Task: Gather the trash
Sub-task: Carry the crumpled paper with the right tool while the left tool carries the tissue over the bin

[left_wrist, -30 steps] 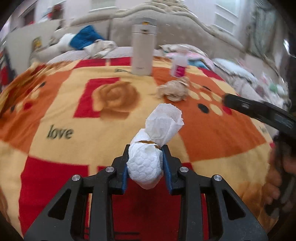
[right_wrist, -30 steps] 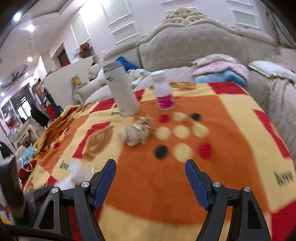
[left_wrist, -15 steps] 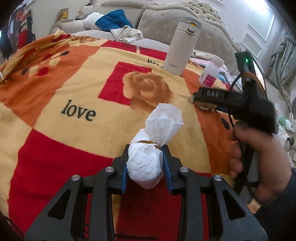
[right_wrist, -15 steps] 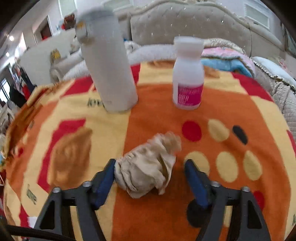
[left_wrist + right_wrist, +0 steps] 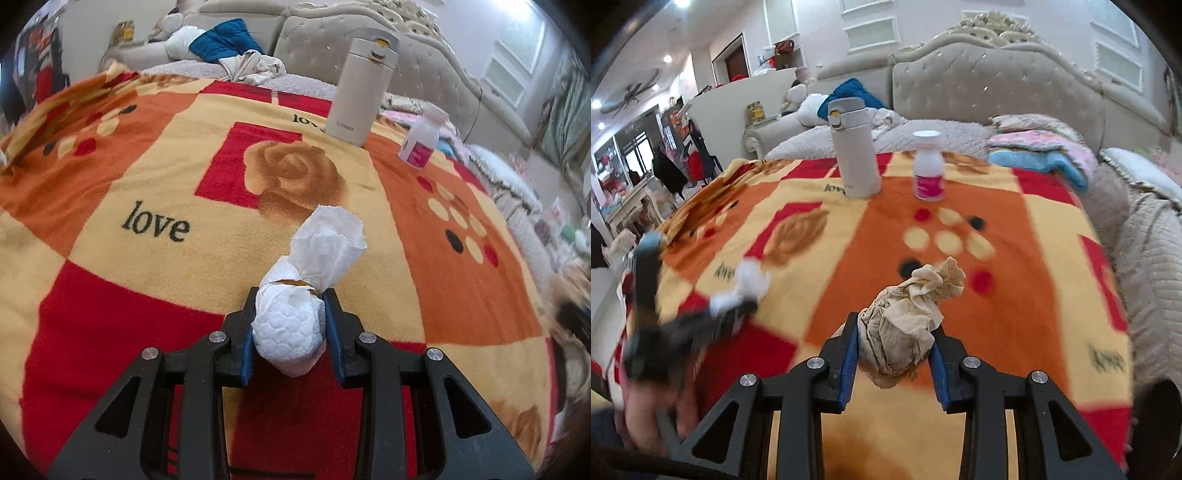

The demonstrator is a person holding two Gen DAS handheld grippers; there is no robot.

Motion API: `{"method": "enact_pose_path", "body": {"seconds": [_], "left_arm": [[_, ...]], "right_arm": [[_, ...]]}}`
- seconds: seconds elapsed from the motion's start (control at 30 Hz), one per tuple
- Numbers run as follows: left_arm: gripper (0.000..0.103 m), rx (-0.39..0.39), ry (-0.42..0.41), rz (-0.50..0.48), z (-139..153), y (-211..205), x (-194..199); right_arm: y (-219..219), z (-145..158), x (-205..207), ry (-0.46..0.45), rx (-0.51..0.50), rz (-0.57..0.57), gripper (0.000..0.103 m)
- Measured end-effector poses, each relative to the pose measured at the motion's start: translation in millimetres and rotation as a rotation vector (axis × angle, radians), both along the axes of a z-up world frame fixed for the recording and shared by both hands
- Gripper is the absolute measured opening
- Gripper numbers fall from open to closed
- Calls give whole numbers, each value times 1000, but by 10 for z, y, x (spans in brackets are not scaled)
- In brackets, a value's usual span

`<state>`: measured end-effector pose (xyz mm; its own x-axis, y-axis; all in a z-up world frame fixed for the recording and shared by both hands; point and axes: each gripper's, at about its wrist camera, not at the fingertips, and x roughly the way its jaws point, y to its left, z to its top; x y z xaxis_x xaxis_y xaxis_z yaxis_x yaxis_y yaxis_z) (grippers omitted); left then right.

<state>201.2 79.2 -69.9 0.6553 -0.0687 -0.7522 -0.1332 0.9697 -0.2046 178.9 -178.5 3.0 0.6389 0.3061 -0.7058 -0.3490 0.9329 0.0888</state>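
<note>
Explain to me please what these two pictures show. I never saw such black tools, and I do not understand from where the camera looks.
There is no robot here. A person holds a two-finger tool in each hand, and each tool carries a wide-angle camera looking forward along its fingers. So each picture is one tool's own view.

In the left view, the left hand-held gripper is shut on a white paper towel wad. In the right view, the right hand-held gripper is shut on a brownish crumpled tissue; the other tool appears blurred at its left.

Below lies a patterned blanket on a bed. At its far end stand a white thermos and a small white bottle with pink label.
</note>
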Motion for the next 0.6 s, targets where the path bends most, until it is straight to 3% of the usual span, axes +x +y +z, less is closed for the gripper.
{"method": "enact_pose_path", "body": {"seconds": [0.1,0.17,0.37,0.5,0.6], "left_arm": [[29,45,-25,-59,170,-200,-139],[29,35,-45,-78,309,-336,-211],[29,70,-71,-145,700,-1075,-248],[29,123,-64,-170,809,-1583,-241],[29,115,-67,-194,846,-1875,-233]], "right_arm": [[-299,14,-390,-33,7,2,33],[-480,-23,-553,-67,-10,-9,33],[-874,-95,-551,-87,-2,-56,33],[-1239,-154,-690,-123,15,-139,33],[-1509,-92,-789,-141,48,-194,33]]}}
